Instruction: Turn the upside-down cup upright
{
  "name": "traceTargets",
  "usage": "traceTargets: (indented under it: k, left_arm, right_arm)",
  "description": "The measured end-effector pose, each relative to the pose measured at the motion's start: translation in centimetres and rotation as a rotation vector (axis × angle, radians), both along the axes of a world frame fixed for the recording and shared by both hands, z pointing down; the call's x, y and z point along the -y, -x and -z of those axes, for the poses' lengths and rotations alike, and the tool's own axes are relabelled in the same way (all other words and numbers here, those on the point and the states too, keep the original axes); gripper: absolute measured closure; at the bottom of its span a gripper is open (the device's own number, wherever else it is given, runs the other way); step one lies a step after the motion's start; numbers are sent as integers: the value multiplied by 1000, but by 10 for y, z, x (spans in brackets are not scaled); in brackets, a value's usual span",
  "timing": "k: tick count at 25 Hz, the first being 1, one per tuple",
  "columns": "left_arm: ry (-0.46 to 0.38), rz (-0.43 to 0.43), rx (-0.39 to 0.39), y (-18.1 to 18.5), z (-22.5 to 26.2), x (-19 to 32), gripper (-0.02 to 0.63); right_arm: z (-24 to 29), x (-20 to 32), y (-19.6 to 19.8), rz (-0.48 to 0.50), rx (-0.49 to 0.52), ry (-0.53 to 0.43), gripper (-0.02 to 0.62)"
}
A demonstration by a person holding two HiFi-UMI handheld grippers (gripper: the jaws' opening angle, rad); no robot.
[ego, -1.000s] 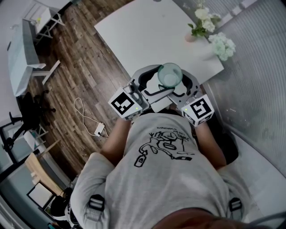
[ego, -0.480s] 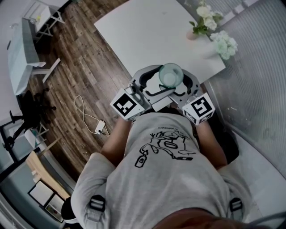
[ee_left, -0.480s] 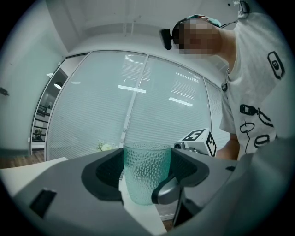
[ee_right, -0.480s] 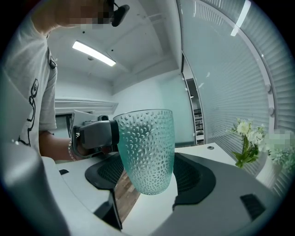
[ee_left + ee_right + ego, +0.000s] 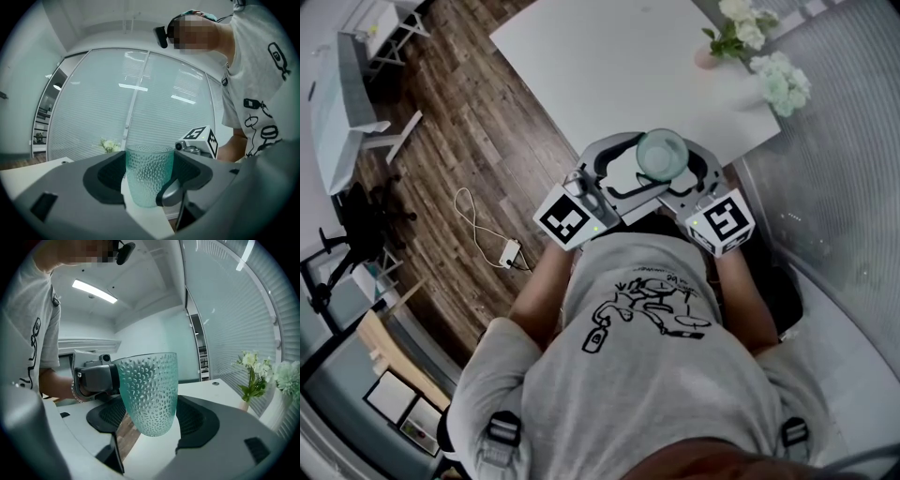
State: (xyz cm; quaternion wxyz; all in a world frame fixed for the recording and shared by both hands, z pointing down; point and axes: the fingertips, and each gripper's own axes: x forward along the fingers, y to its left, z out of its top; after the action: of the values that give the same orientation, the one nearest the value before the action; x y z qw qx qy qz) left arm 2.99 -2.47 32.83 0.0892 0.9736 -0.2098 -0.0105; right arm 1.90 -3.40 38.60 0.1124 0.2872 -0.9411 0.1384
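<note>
A clear teal dimpled cup stands rim up, just over the near edge of the white table. My left gripper comes at it from the left and my right gripper from the right, so the jaws ring the cup. In the left gripper view the cup fills the gap between the dark pads, and the right gripper's marker cube shows behind it. In the right gripper view the cup leans slightly, its lower part between the pads. I cannot tell whether its base rests on the table.
Two small vases of white flowers stand at the table's far right corner. A ribbed glass wall runs along the right. On the wood floor to the left lies a cable with a charger. A desk stands beyond it.
The cup and both grippers keep the same pose relative to each other. Only the head view has shifted a little.
</note>
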Motion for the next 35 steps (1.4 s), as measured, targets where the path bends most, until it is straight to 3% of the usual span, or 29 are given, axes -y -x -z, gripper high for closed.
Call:
traceTargets:
  k: [5,15,35]
  left_arm:
    - [18,-7,23,-4,-26,4,290]
    - [-28,-48,95,-10,-64,4,291]
    - [21,-87,129,-17,-154,0,293]
  right_arm:
    - [-25,4,-6,18,-30,10,249]
    - [-66,4,-9,25,-66,48,249]
    - [-161,-3,-18,27,-185,132,249]
